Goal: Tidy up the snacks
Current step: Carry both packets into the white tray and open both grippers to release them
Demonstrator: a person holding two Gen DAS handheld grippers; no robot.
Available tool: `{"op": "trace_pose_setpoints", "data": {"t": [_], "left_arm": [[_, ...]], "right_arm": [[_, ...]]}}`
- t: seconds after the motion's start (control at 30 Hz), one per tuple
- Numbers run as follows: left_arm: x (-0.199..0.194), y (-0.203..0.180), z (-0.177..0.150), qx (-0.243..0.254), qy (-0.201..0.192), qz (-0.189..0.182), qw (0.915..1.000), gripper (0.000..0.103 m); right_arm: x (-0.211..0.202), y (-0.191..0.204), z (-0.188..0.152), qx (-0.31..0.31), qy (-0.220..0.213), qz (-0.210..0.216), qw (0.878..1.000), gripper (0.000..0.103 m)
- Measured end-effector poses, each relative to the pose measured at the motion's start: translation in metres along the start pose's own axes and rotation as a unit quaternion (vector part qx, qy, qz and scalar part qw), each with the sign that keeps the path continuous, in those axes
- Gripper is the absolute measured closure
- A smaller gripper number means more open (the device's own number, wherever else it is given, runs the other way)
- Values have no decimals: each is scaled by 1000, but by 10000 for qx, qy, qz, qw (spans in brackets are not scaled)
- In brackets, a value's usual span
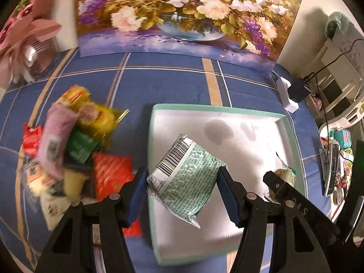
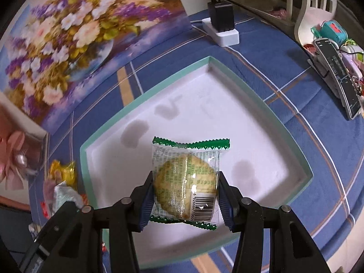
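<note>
My left gripper (image 1: 182,185) is shut on a silver-green snack bag (image 1: 185,177), barcode side up, held over the left part of the white tray with a mint rim (image 1: 218,108). My right gripper (image 2: 185,200) is shut on a clear green-edged cookie packet (image 2: 185,177), held above the same tray (image 2: 145,96), whose white floor is stained and holds nothing else in this view. The right gripper and its packet (image 1: 284,175) also show at the tray's right side in the left wrist view. A pile of loose snacks (image 1: 75,141) lies left of the tray.
A blue plaid cloth (image 1: 173,84) covers the table. A flower painting (image 1: 177,16) leans at the back. A white power strip with a black adapter (image 2: 221,26) sits behind the tray. A pink bow box (image 1: 27,45) is far left. A remote (image 2: 336,75) lies at right.
</note>
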State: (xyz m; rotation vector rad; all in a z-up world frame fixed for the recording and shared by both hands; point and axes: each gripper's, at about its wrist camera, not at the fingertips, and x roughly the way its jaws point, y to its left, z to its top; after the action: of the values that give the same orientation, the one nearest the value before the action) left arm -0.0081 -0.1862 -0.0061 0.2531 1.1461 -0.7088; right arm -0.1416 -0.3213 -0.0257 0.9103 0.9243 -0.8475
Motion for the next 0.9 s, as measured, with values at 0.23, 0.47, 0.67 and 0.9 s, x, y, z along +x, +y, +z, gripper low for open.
{"op": "trace_pose_setpoints", "data": {"t": [0.23,0.47,0.67,0.9], "left_arm": [[30,-14,23,124,-58,-5,9999,40],[41,-17,33,255,3,109,9996,35],[25,-13,38,198,-64,75,9998,33],[0,5,39,-98,-146,124,9998,13]], "right_arm": [[16,-11,21,117,-191,-85,9997,50],[18,-10,34,-21,-473,-254,9986,50],[17,-5,33,-69,-390,-246,9989,50],[10,-7,33,-36,-362,-195,9991,49]]}}
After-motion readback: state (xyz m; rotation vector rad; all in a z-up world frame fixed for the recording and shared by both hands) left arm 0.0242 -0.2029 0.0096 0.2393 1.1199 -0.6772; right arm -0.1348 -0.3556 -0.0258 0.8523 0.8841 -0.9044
